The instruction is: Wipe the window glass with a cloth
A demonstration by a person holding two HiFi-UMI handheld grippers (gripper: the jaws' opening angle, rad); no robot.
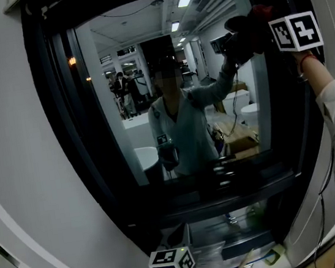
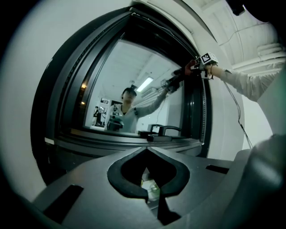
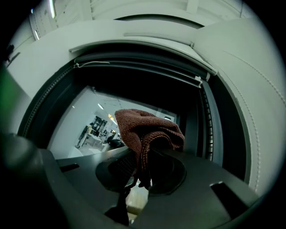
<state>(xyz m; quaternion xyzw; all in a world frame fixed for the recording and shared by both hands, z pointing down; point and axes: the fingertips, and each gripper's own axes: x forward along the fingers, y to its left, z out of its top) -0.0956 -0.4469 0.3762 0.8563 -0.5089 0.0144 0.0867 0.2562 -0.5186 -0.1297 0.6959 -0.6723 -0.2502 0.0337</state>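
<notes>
While the left gripper (image 2: 154, 200) hangs low beneath the window, its jaws closed tip to tip with nothing between them, it takes no part in the wiping. To its right and above stands the window glass (image 1: 175, 98), set in a dark frame (image 1: 66, 113) and mirroring the lit room and the person. Further right, at the pane's upper right corner, the right gripper (image 3: 140, 179) is raised on an outstretched arm. Its jaws are clamped on a fold of the brown cloth (image 3: 147, 129), which bunches up and forward past them toward the glass. Whether the cloth presses the pane or sits just off it cannot be told.

Only the bottom of the bundle looks pinched, so a firm sweep could drag the cloth out of the jaws or roll it aside. The hard jaw tips would then probably rub the glass. The cloth also sits close to the frame's right edge, where a loose flap may well snag. With the arm at full reach, pressure is likely to come uneven and leave streaks.
</notes>
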